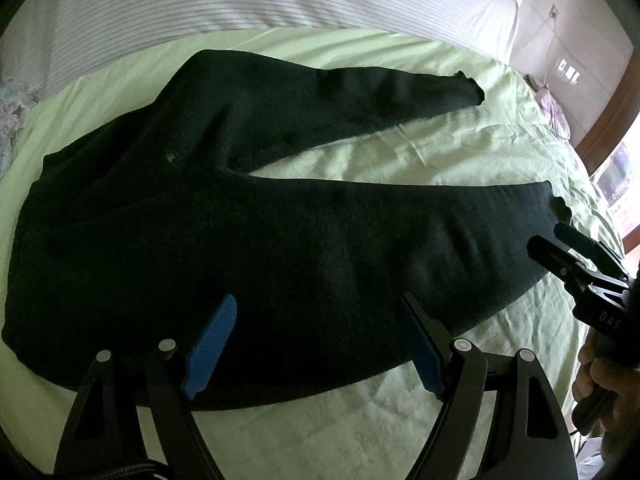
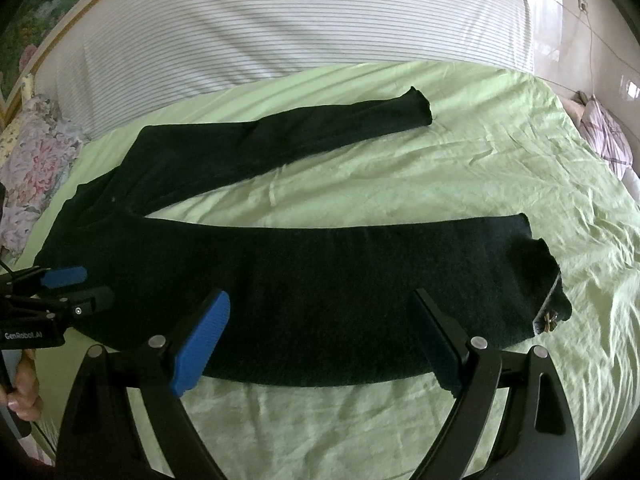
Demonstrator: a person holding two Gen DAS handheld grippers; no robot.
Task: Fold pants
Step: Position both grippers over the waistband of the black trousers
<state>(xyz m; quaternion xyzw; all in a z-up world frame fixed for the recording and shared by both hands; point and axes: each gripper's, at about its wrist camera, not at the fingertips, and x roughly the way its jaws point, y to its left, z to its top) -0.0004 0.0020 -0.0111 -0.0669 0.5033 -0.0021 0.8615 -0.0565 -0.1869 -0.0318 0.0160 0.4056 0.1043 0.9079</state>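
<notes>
While pants (image 1: 280,232) lie unfolded, legs splayed on bed (image 1: 440,152): both grippers, left (image 1: 320,344) and right (image 2: 320,340), released, fingers spread over near leg. Fold not yet begun. Next: pinch near leg's edge, carry onto far leg.

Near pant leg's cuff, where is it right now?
In the right wrist view the cuff lies at right on the green sheet, just beyond the right gripper, whose jaws are open; the other leg lies farther back.

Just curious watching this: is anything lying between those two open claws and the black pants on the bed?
Nothing visible. The left gripper and right gripper hang open directly over the near leg of the black pants, spread on the green sheet.
</notes>
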